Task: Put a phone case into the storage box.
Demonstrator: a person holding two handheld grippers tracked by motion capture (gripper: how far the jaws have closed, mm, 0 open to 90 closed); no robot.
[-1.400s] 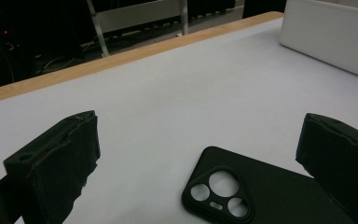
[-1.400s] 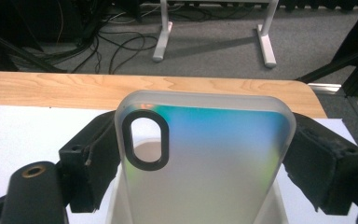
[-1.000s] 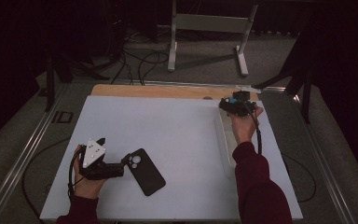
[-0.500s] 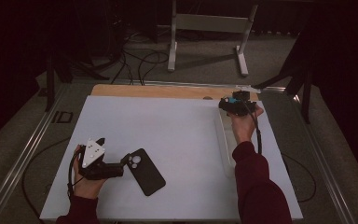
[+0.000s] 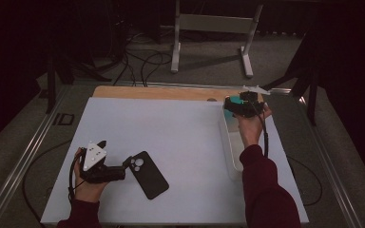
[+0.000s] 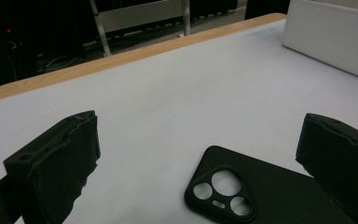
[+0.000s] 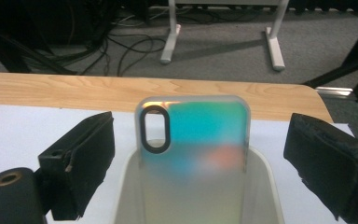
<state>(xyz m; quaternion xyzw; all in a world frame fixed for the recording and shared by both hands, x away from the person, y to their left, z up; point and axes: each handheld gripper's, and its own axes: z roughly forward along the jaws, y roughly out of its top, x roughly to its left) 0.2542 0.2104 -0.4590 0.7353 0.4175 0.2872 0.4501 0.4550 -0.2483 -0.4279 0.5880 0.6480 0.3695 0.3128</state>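
A black phone case (image 5: 148,174) lies flat at the front left of the white table top (image 5: 171,128), camera holes toward my left gripper (image 5: 125,167). The left gripper view has the black phone case (image 6: 265,191) low between wide-open jaws of my left gripper (image 6: 200,140), neither pad touching it. An iridescent teal phone case (image 7: 193,133) stands upright in the far end of a white tray (image 7: 123,196). My right gripper (image 7: 200,154) straddles it; its jaws have just been opening, with the case between them and both pads clear of it. From above, my right gripper (image 5: 233,105) hangs over the tray (image 5: 229,147).
A bare wooden strip (image 5: 161,92) runs along the table's far edge. Beyond it are a white stand (image 5: 209,28) and loose cables (image 5: 138,61) on the floor. Metal rails (image 5: 24,161) flank the table. The tray (image 6: 331,37) sits at the right of the left gripper view.
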